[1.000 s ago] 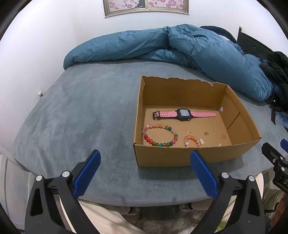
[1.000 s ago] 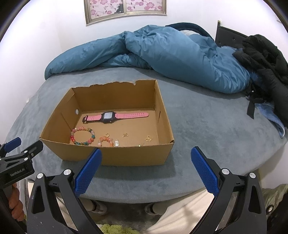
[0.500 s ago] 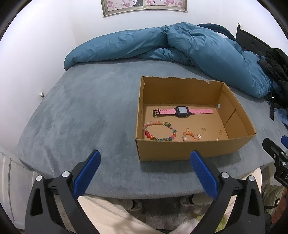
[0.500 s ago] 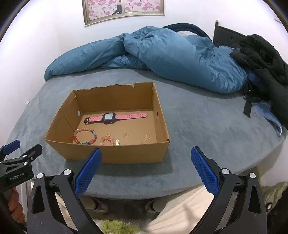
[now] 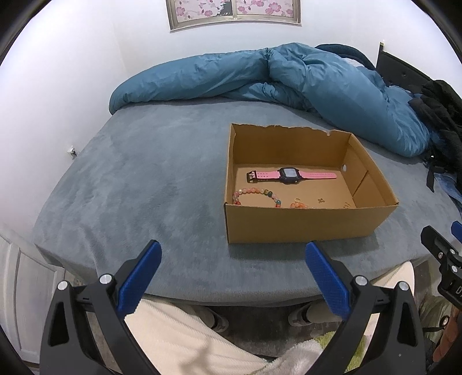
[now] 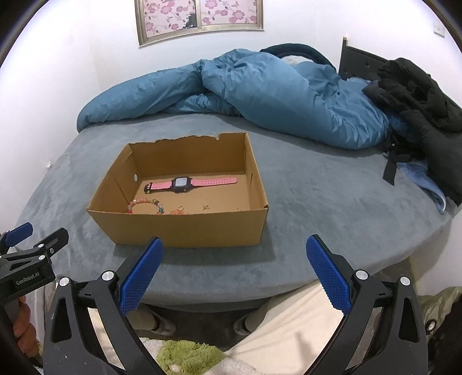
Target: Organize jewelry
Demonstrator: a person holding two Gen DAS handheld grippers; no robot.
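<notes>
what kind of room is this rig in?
Most likely a bedroom: a bed with a grey cover, a rumpled blue duvet at its far end, and a framed blossom picture on the wall.

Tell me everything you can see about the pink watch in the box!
The pink watch has a dark, squarish case with a pale screen and a pink strap that looks rubbery, with small holes along one end and a dark buckle on the other. It lies flat and stretched out straight, unfastened, on the floor of the cardboard box, near the back wall. Only the box floor touches it; neither gripper is near.
</notes>
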